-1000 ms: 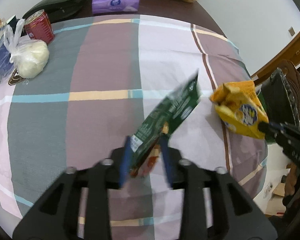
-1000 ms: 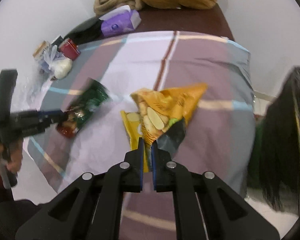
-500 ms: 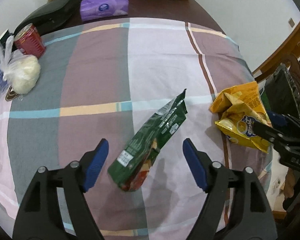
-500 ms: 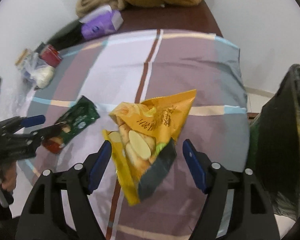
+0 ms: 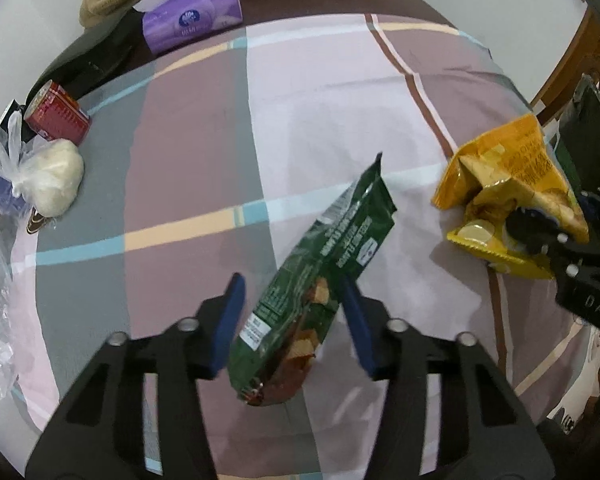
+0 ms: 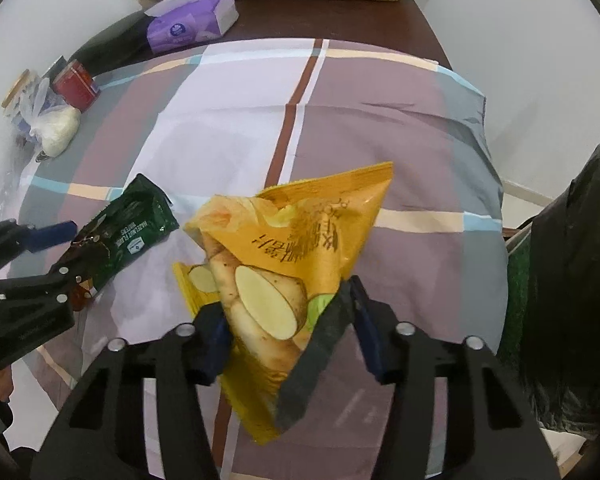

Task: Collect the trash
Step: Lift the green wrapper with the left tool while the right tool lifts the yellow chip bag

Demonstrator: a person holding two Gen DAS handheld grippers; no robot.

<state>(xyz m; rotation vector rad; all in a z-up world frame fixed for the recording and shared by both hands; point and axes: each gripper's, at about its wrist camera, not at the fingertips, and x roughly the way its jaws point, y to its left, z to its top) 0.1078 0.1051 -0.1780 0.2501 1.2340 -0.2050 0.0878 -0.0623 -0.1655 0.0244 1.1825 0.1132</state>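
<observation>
A: Green wafer wrapper [image 5: 324, 280] lies between your left gripper [image 5: 292, 320] pads, tail end toward you, near the table's front edge. Jaws stand partly apart; the right pad touches the foil, the left shows a gap. Not a firm hold yet, I judge.

B: And the yellow chip bag [image 6: 296, 256]?

A: Crumpled, near the table's right edge. Your right gripper [image 6: 288, 320] straddles its lower end, pads against both sides. Whether it is actually pinched, I cannot tell.

B: Risks?

A: 2. Slick foil could slide out of either grip if you lift before closing fully. The chip bag's loose flap could catch the tablecloth [image 6: 380, 112] and drag it.

B: Room to move?

A: Middle of the table is bare cloth. Red can [image 5: 58, 114] and knotted plastic bag [image 5: 48, 174] sit at the left edge, purple tissue pack [image 5: 192, 20] at the far edge, all well apart from both wrappers. Black trash bag [image 6: 572, 320] hangs just off the right edge, so the right-hand carry looks short.
</observation>
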